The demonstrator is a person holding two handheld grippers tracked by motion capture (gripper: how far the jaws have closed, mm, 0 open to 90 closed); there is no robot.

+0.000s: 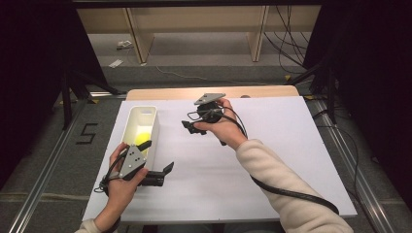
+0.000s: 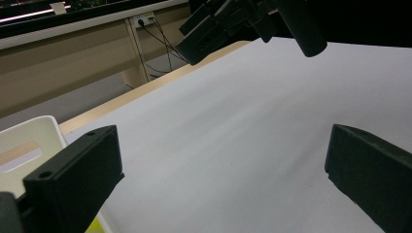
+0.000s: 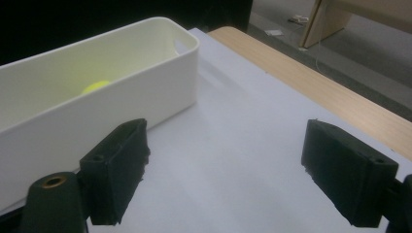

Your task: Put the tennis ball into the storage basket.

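Observation:
A white oblong bin (image 1: 148, 116) stands on the left of the white table sheet (image 1: 272, 155). Inside it lies a yellow-green ball (image 1: 141, 139), which the right gripper view shows as a yellow-green ball (image 3: 95, 87) behind the wall of the bin (image 3: 121, 92). My left gripper (image 1: 156, 156) is just beside the bin's near right corner, open and holding nothing. My right gripper (image 1: 191, 127) hovers over the sheet's far middle, pointing toward the bin, open with bare sheet between its jaws. In the left gripper view, the right gripper (image 2: 233, 24) hangs at the top.
The table's wooden far edge (image 1: 214, 92) shows beyond the sheet. Wooden shelving (image 1: 194, 29) and loose cables (image 1: 291, 43) lie on the floor behind. Black stand legs (image 1: 73, 87) flank the table. A tape "5" (image 1: 86, 133) marks the floor at left.

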